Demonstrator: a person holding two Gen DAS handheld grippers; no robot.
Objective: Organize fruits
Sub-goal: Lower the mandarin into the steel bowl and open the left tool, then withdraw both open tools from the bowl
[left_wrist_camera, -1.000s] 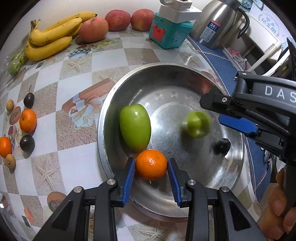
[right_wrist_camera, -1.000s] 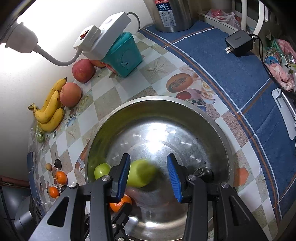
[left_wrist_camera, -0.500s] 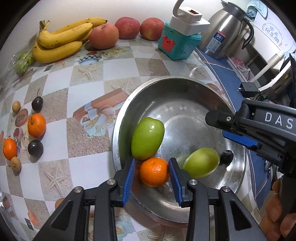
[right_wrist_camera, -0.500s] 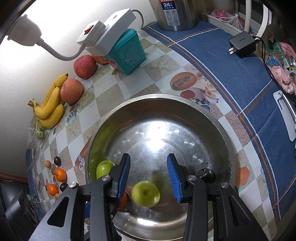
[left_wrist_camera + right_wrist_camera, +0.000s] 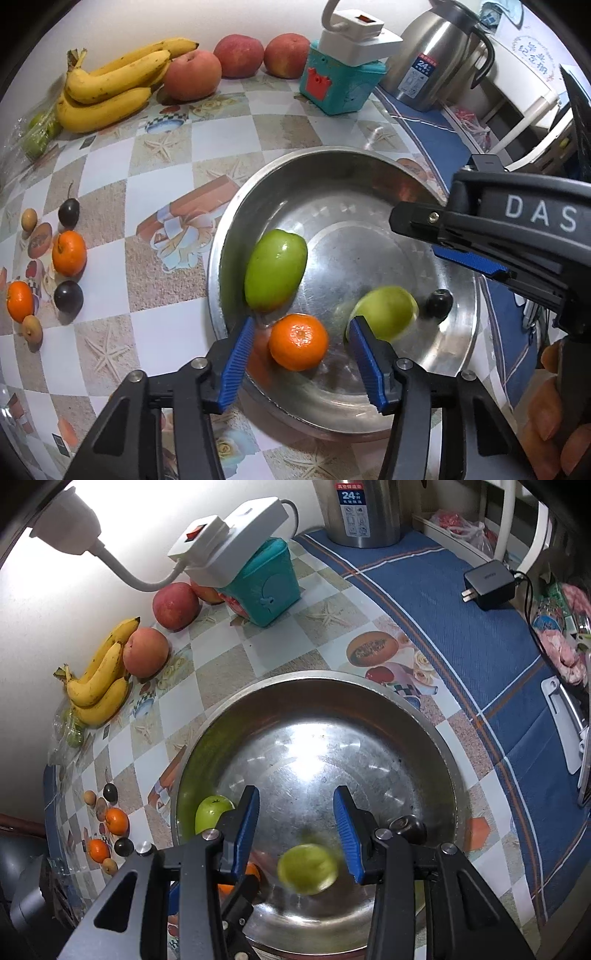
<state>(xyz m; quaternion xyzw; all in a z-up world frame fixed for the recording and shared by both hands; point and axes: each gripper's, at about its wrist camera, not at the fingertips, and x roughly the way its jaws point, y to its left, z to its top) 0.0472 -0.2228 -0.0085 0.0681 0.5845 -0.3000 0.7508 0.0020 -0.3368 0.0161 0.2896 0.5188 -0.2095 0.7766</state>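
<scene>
My left tongs (image 5: 301,363) have just been opening around the tangerine (image 5: 298,341) in the bowl (image 5: 236,206), my right tongs (image 5: 295,829) gape empty above it, and that soft, slippery fruit wants gentle gripping across its middle.

The left gripper (image 5: 301,356) jaws have just been opening, and the round orange tangerine (image 5: 298,342) now lies free between them in the round steel basin (image 5: 456,373). The small round green fruit (image 5: 384,312), blurred, has rolled from mid-basin toward the near rim, right of the tangerine.
</scene>
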